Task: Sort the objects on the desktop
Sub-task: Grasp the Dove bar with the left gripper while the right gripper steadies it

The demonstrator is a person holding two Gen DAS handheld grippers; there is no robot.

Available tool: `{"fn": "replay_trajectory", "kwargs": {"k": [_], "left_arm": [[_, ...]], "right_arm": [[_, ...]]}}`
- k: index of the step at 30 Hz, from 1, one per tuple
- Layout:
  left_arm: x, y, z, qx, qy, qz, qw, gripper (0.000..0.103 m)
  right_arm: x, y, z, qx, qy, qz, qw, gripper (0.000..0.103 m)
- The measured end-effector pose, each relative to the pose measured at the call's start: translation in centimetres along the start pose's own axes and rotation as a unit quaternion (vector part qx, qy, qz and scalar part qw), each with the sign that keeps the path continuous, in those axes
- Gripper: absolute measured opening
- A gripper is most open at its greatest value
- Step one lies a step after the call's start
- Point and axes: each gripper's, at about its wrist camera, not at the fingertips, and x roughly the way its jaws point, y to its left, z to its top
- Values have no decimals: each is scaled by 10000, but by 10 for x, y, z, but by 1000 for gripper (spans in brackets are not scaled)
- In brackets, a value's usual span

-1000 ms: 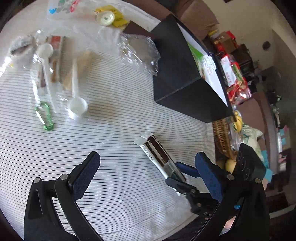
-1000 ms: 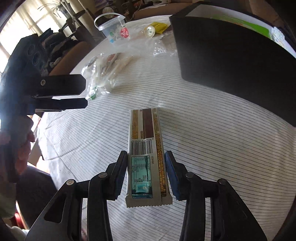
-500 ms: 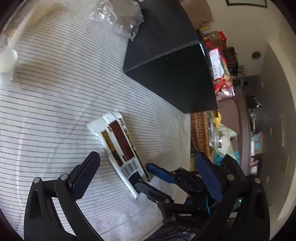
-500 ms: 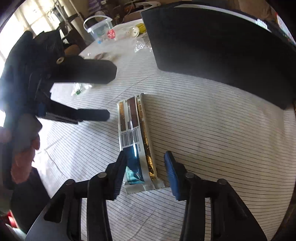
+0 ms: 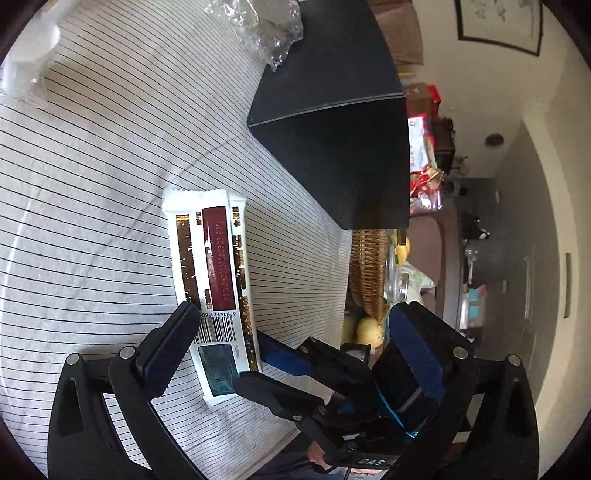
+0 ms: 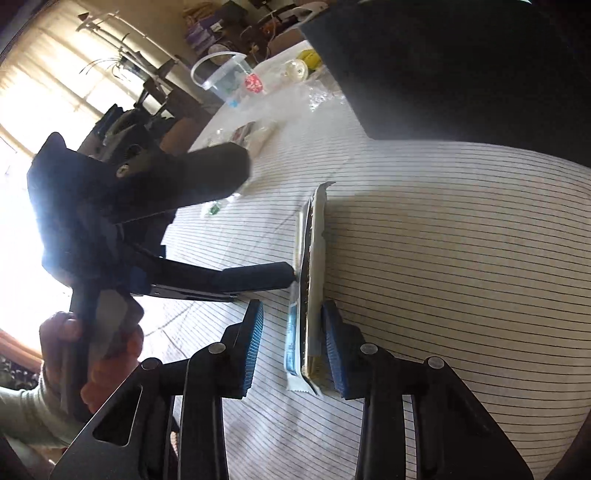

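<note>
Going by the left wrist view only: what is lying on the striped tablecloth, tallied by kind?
Wrapped snack bar: 1
Black box: 1
Crumpled clear plastic: 1
White scoop: 1
Total: 4

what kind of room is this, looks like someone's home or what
Most likely a lived-in home dining or living room: a table under a striped tablecloth, a wicker basket of fruit beside it, a framed picture on the wall, and a curtained window.
</note>
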Motion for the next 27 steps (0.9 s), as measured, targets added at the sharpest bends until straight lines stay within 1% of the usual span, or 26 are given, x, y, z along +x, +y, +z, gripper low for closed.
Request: {"fn": "replay_trajectory", "kwargs": {"k": [2, 3, 6, 7, 8, 11, 13, 15, 17, 18, 20, 21, 22, 23, 24, 25, 26, 27], "left_arm": [[-5, 8, 0, -130, -32, -84, 9999, 102], [-7, 10, 0, -159, -32, -72, 9998, 102], [-14, 13, -1, -142, -106, 39, 9998, 102], [-14, 14, -1, -158, -93, 24, 9998, 102], [-16, 15, 0, -184, -86, 8, 9998, 102], [-19, 18, 0, -202, -70, 5, 9998, 102], [-17, 17, 1, -157, -16, 27, 9999, 103], [-16, 15, 0, -125, 26, 30, 9999, 103], [-11, 14, 0, -135, 104, -48, 9998, 103], [-11, 13, 0, -114, 100, -19, 9999, 102], [-8, 10, -1, -19, 111, 189, 9998, 98], [-7, 9, -1, 40, 95, 342, 9994, 90], [-7, 8, -1, 88, 86, 414, 9991, 78], [-6, 9, 0, 94, 87, 517, 9986, 69], [-5, 12, 1, 73, 117, 618, 9980, 49], [-3, 16, 2, 0, 147, 676, 9976, 30], [-2, 22, 2, -88, 167, 704, 9973, 23], [-1, 26, 2, -159, 168, 704, 9973, 14]], "right_arm": [[7, 15, 1, 0, -17, 341, 9994, 35], [13, 22, 0, -23, 45, 436, 9990, 35], [37, 46, -2, -351, 306, 381, 9982, 35], [36, 54, -1, -488, 274, 314, 9979, 35], [31, 58, 0, -536, 141, 250, 9982, 35], [12, 50, 5, -412, -228, -161, 9988, 35], [8, 34, 5, -114, -283, -216, 9993, 35], [11, 24, 1, 44, -170, -219, 9996, 35], [21, 25, -1, 45, 11, -169, 9998, 35], [25, 27, -3, 58, 90, -110, 9999, 35], [34, 30, -4, 76, 235, -42, 9997, 35], [37, 32, -4, 45, 274, -61, 9996, 36], [36, 34, -4, -9, 280, -92, 9996, 38], [35, 36, -5, -68, 285, -112, 9995, 42], [34, 37, -6, -116, 295, -116, 9994, 44], [33, 37, -7, -152, 310, -122, 9993, 50], [32, 37, -8, -193, 329, -141, 9992, 53], [31, 37, -10, -238, 348, -166, 9990, 54]]}}
